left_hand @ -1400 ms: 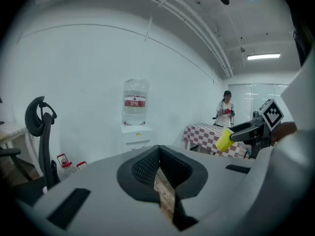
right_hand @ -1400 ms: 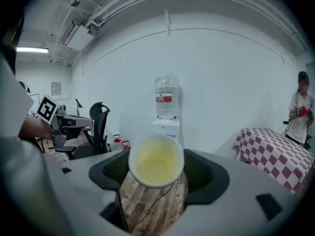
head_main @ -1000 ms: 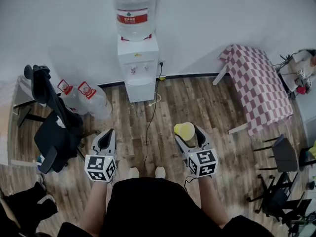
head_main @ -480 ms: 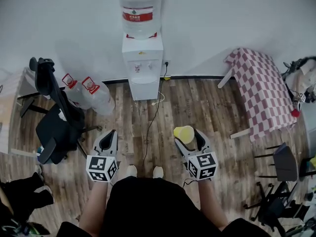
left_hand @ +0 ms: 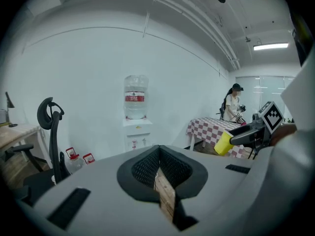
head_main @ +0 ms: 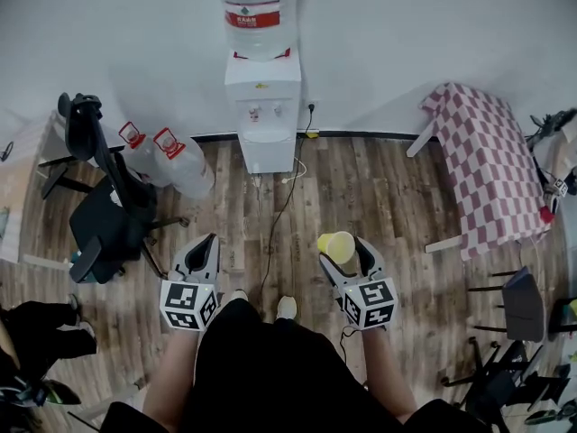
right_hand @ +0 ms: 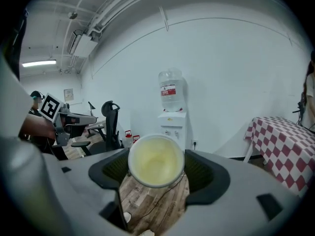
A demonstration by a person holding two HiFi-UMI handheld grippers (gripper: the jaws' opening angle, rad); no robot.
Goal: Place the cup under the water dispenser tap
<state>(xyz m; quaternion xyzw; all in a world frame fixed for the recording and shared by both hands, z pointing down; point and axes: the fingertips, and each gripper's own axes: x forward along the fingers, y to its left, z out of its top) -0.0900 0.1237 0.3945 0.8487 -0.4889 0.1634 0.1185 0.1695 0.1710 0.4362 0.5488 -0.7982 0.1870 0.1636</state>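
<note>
A yellow cup (head_main: 338, 245) sits between the jaws of my right gripper (head_main: 347, 247), which is shut on it; its open mouth (right_hand: 156, 160) faces the right gripper view's camera. The white water dispenser (head_main: 261, 106) stands against the far wall with a clear bottle (head_main: 259, 13) on top, well ahead of both grippers. It also shows in the left gripper view as the dispenser (left_hand: 136, 132) and in the right gripper view as the dispenser (right_hand: 172, 124). My left gripper (head_main: 200, 250) is shut with nothing in it, its pads (left_hand: 156, 170) meeting.
Two spare water bottles (head_main: 167, 159) lie left of the dispenser. A black office chair (head_main: 104, 215) stands at the left. A checkered table (head_main: 491, 165) is at the right. A cable (head_main: 279, 215) runs across the wooden floor from the dispenser. A person (left_hand: 232, 102) stands beyond the table.
The dispenser sits higher and more centred in the head view, and the chair and table have shifted in frame. The grippers keep their places, the cup still held.
</note>
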